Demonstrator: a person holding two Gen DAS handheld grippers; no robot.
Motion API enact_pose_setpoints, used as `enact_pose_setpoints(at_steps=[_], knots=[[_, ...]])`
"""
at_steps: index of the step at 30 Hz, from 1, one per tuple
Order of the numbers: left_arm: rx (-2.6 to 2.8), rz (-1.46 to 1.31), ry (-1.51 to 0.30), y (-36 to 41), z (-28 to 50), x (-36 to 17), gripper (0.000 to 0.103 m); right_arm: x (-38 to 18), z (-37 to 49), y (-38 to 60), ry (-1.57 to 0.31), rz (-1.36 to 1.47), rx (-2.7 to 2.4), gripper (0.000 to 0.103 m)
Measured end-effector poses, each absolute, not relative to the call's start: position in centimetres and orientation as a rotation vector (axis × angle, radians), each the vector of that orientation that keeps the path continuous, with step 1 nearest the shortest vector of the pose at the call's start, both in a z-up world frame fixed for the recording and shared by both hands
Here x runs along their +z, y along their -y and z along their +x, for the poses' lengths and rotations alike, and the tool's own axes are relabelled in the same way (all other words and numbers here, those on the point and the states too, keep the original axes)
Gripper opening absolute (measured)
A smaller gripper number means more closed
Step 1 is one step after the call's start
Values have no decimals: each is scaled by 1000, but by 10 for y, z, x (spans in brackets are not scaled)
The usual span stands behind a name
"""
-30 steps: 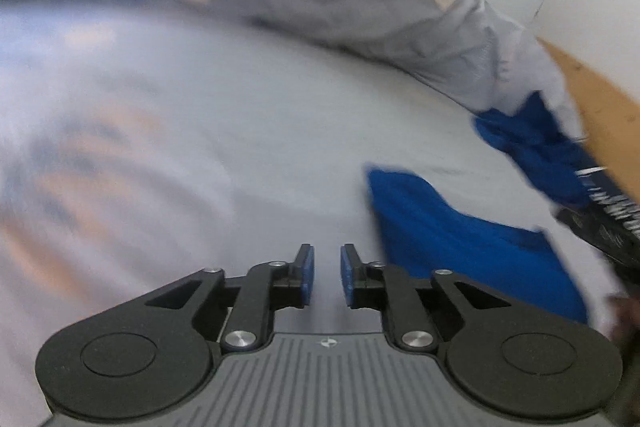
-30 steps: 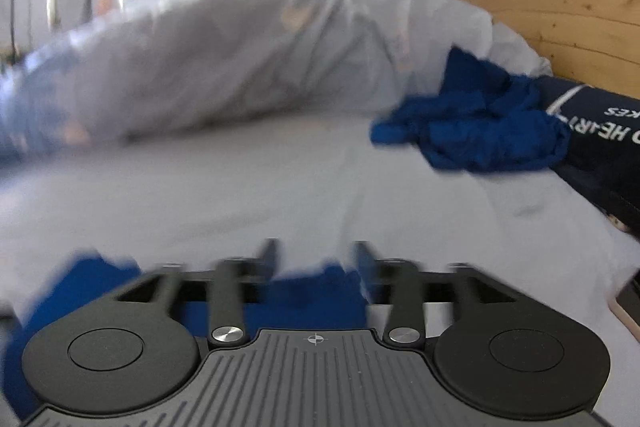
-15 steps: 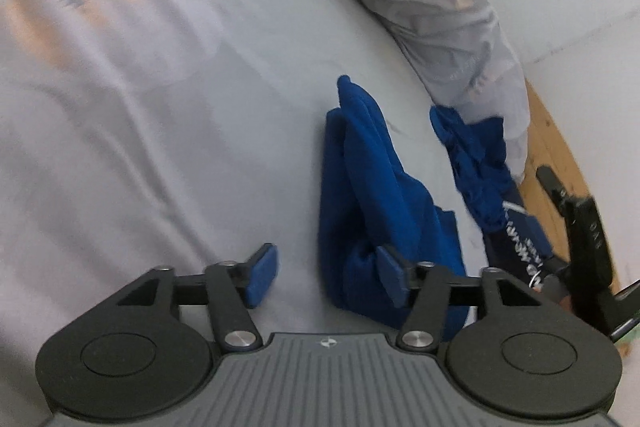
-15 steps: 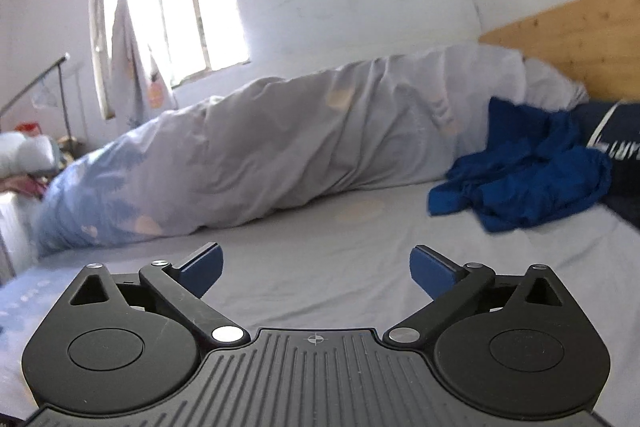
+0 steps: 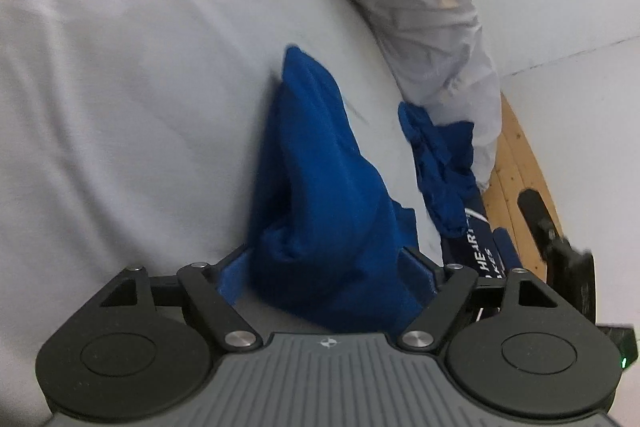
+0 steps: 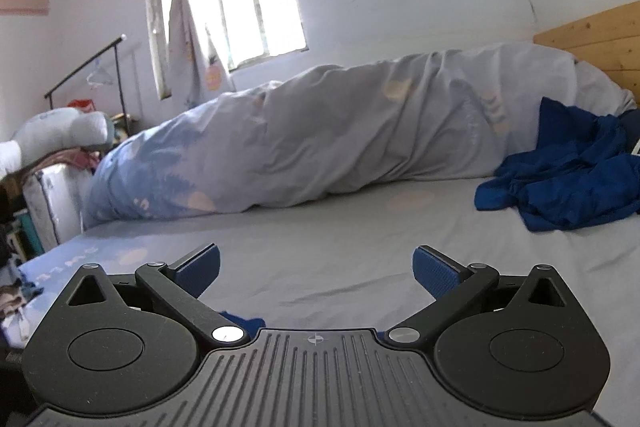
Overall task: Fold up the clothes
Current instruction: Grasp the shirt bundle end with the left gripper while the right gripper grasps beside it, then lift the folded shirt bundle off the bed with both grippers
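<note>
The left gripper [image 5: 326, 269] is seen spread wide around a blue garment [image 5: 320, 187] bunched on the bed sheet [image 5: 120, 107]; the right gripper [image 6: 316, 267] is held agape, empty, above that sheet; a second blue garment [image 6: 568, 183] is shown against the rolled duvet [image 6: 340, 139].

Three garments [image 5: 320, 187]; two tongs [image 6: 316, 267]; one duvet [image 6: 340, 131]

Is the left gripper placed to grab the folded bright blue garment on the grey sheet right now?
Probably yes. The left gripper is open with the folded bright blue garment bunched between its blue pads; nothing blocks it, so closing should catch cloth.
</note>
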State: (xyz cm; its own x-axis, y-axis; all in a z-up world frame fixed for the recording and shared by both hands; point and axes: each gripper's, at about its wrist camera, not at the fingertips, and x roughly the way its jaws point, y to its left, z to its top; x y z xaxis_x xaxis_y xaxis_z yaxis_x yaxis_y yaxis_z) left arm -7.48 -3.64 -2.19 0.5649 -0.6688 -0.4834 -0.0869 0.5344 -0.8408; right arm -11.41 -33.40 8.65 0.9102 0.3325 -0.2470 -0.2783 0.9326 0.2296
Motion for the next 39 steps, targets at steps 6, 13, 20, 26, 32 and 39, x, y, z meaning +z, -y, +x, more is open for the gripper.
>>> enact_pose_setpoints(at_steps=[6,13,20,26,32,39], knots=[[-364,-1008,-1016,34,-64,-13,29,82,-125,321,-325,114,518,103],[-323,-1018,-1096,34,-57,3,28,49,-161,254,-388,-327,692,103],[-300,-1019,-1125,36,-58,6,28,24,-170,214,-331,-558,598,98],[-312,-1054,-1090,33,-61,7,37,20,-160,198,-353,-623,515,48],[-312,-1063,-1033,37,-65,1,78,27,-156,205,-384,-541,529,35],[-310,-1062,-1022,49,-59,-4,43,27,-166,212,-390,-515,537,32]])
